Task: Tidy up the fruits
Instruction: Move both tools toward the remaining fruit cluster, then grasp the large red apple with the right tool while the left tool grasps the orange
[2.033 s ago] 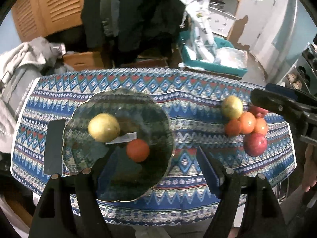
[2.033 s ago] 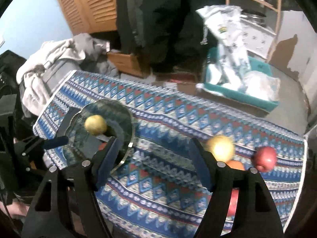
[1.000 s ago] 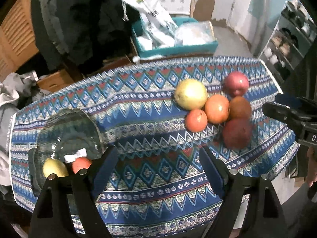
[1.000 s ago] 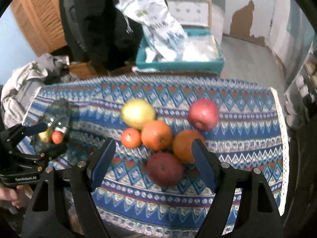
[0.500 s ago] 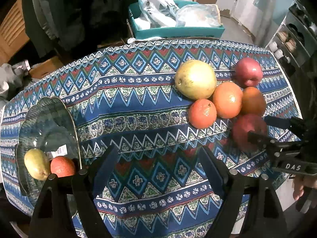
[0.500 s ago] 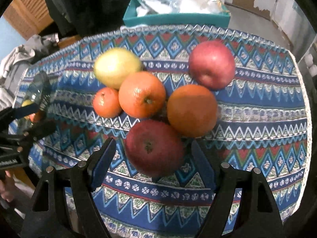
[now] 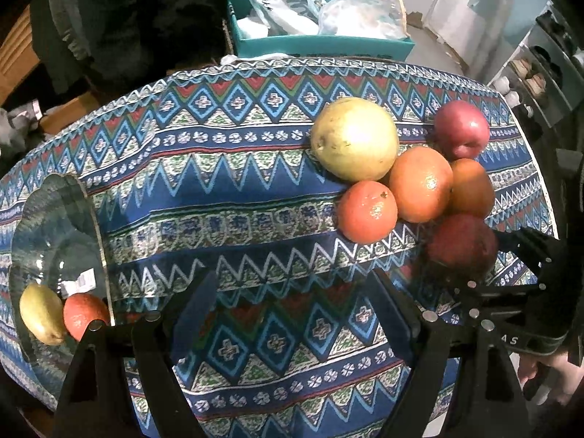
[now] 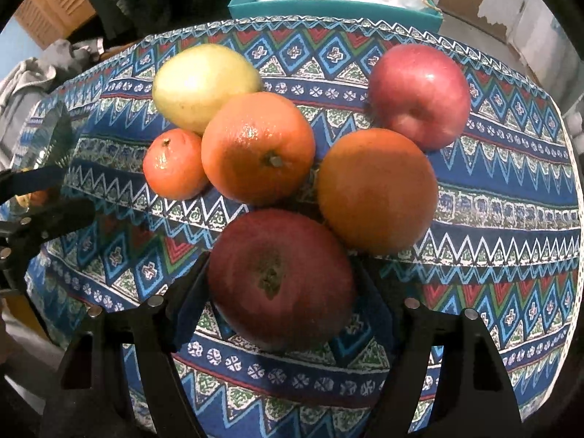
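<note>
Left wrist view: the left tool (image 7: 297, 303) hangs above bare patterned blue woven cloth (image 7: 233, 189) on the worktop, its jaws apart with nothing between them. At the left edge sits a clear glass scalloped bowl (image 7: 54, 219) that already holds a yellow-green pear-like fruit (image 7: 40, 314) and a small orange-red fruit (image 7: 85, 315), so this reads as the collecting place. The loose fruit lies bunched together on the right: a large pale yellow round fruit (image 7: 354, 138), a small orange mandarin (image 7: 367, 211), a bigger orange (image 7: 419, 182), a second orange (image 7: 471, 188), a shiny red apple (image 7: 461, 129) and a dark red apple (image 7: 461, 244). The right tool (image 7: 511, 266) reaches in beside that last one; a hand (image 7: 551, 376) shows at the lower right

Right wrist view: the right tool (image 8: 283, 292) points steeply down over the dark red apple (image 8: 281, 281), stem end up. Its jaws have just been closing, and the apple lies between them, filling the gap; the pads look near its sides, but I cannot tell whether they press yet. It is the nearest fruit of the cluster, touching the oranges (image 8: 377, 189) behind, so taking it first disturbs the others least. The bowl (image 8: 47, 135) stands well apart at the far left
</note>
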`<state>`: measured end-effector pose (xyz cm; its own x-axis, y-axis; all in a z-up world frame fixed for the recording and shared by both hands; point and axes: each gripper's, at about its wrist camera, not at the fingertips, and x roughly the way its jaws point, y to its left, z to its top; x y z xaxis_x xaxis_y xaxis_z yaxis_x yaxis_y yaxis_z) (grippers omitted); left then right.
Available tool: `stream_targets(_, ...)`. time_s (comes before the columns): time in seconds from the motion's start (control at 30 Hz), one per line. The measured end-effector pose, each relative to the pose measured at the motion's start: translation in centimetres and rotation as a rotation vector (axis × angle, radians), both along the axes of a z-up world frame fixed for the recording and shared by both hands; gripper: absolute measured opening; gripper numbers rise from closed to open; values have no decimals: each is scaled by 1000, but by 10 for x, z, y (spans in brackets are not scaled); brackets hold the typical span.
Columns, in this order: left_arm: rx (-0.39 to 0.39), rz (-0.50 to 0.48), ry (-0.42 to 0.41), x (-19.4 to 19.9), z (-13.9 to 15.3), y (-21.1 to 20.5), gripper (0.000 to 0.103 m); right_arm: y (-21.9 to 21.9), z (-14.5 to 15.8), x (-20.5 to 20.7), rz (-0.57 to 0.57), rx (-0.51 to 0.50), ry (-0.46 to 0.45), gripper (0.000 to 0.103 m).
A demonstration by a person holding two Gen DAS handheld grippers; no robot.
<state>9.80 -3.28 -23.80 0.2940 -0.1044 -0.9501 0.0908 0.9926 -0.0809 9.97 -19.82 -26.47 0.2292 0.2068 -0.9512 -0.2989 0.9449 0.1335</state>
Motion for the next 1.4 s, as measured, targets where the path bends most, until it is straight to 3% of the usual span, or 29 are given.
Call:
stream_targets(0.23,-35,-15,4,12,-6,-15,85,-8,16,-10,4,2,-53,75)
stream_targets(0.6,-46,-29,28,32,-26,-34,85,-60,65,-16,-125,48,-142,75)
stream_targets(0.93,-44,-37,21,45,-37,-50,84,-77,65,-5,-166,60,-149,75)
stream_targets(1.0,-57,-40,20,47,-38,-51,75,-77,65,-4,-166,64,-149,75)
stream_targets(1.13,-99,-63,22,47,-39,-54,47,-76,64,-1,-167,69,-146,75)
stream_targets(1.23,-63,-75,0,43,-37,-61,46,-74,64,1,-162,68,-147,75)
stream_targets(1.4,-89,-66,-5,37,-30,-60,46,-68,67,2,-148,66,-167,75)
